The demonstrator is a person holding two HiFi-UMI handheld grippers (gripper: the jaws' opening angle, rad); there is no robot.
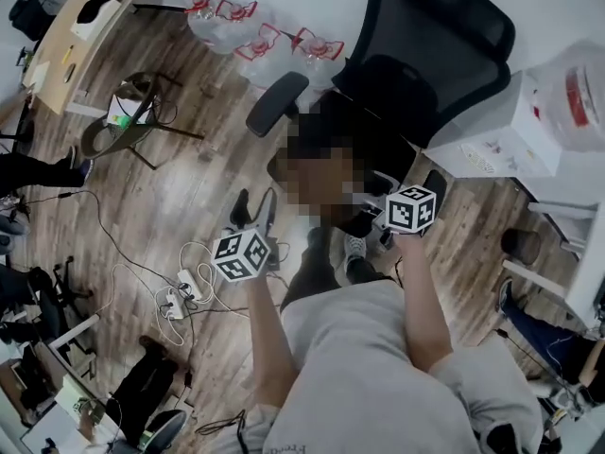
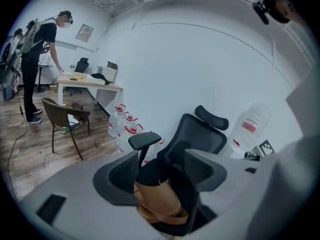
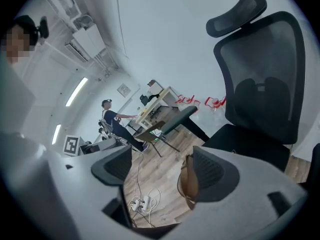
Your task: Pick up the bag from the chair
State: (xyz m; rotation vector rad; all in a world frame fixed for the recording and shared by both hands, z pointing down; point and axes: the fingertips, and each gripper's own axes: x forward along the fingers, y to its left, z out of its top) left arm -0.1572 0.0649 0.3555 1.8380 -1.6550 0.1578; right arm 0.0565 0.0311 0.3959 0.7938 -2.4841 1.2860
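Left gripper (image 2: 162,178): jaws released and well apart, nothing pressed between the pads. Framed in the gap is the tan, leather-like bag with looped straps (image 2: 156,200).

Right gripper (image 3: 161,171): jaws likewise spread and gripping nothing. One brown edge of the bag shows just beside its right jaw. Bare wood floor fills the rest of the gap.

The bag sits on the seat of the black mesh office chair with headrest (image 2: 201,134), towards the front edge. Its long axis runs from front to back of the seat. The strap loops are at the near end, towards the grippers, and the far end rises against the dark seat back. It seems to lean rather than lie flat, but the wide lens makes this hard to judge. In the head view a mosaic patch covers it.

Chair's padded black armrest (image 2: 145,140) stands just left of the bag and above it, close to the left gripper's line in.

On the floor below: white power strip with tangled white cables (image 1: 176,298).

Against the wall behind the chair: clear water jugs with red handles (image 2: 123,124). To its right, a white carton (image 1: 498,140) and a large clear water bottle with a red label (image 2: 251,126).

Further left, well apart: brown wicker chair on thin legs (image 2: 63,114), then a pale wooden desk (image 2: 89,82) with a person in dark clothes (image 2: 36,54) leaning over it.
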